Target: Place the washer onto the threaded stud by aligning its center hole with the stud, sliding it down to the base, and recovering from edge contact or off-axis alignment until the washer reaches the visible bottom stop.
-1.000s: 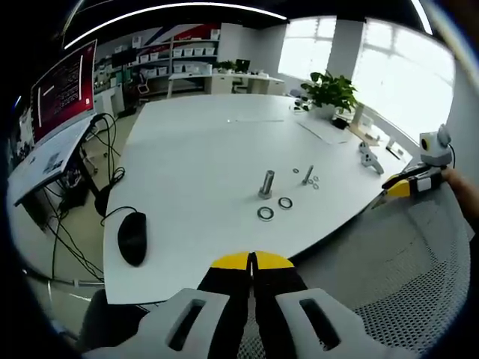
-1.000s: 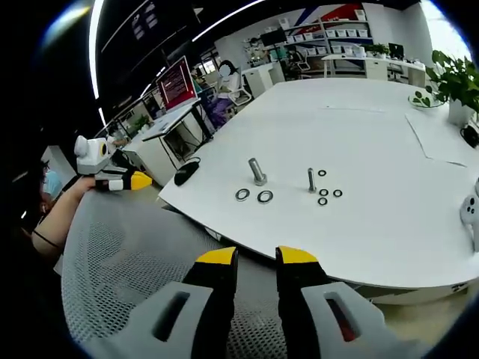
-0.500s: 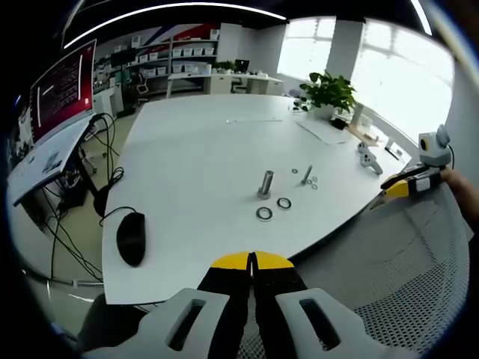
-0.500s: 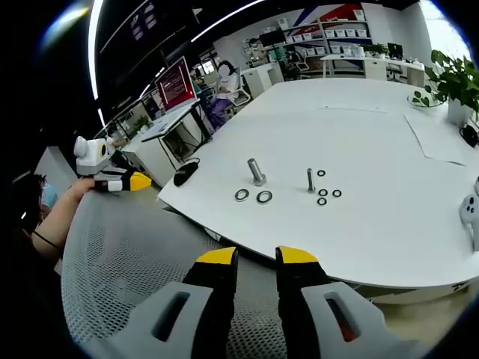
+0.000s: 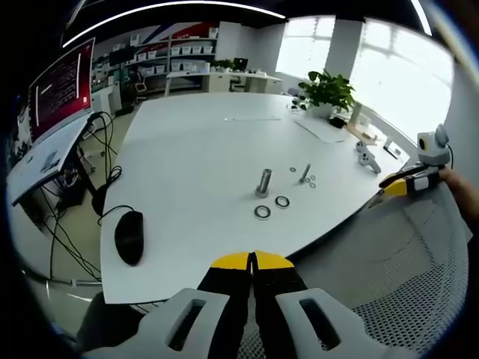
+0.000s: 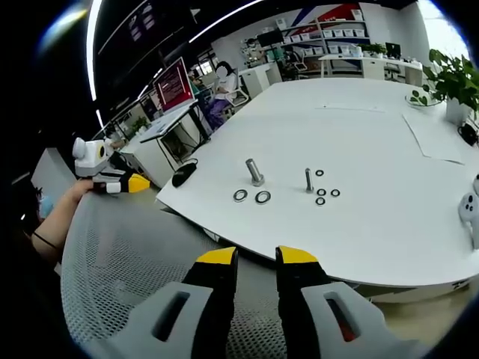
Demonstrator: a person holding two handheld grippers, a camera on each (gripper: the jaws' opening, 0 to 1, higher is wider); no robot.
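An upright threaded stud (image 5: 263, 182) stands mid-table on the white table (image 5: 194, 149), with two large washers (image 5: 263, 212) (image 5: 282, 201) lying flat just in front of it. My left gripper (image 5: 252, 262) is shut and empty, well short of the table's near edge. In the right gripper view the same stud (image 6: 254, 172) and large washers (image 6: 240, 196) (image 6: 263, 197) sit far ahead of my right gripper (image 6: 257, 258), whose jaws stand slightly open with nothing between them. Each gripper shows in the other's view: the right gripper (image 5: 408, 185), the left gripper (image 6: 112, 182) in a hand.
A thinner stud (image 6: 307, 180) with several small washers (image 6: 320, 192) lies right of the large one. A black mouse (image 5: 129, 236) sits near the table's left edge. A grey mesh chair back (image 6: 135, 277) lies below both grippers. A potted plant (image 5: 329, 90) stands far back.
Both views have drifted very slightly. The stud, the washers and both grippers' jaws stand as before.
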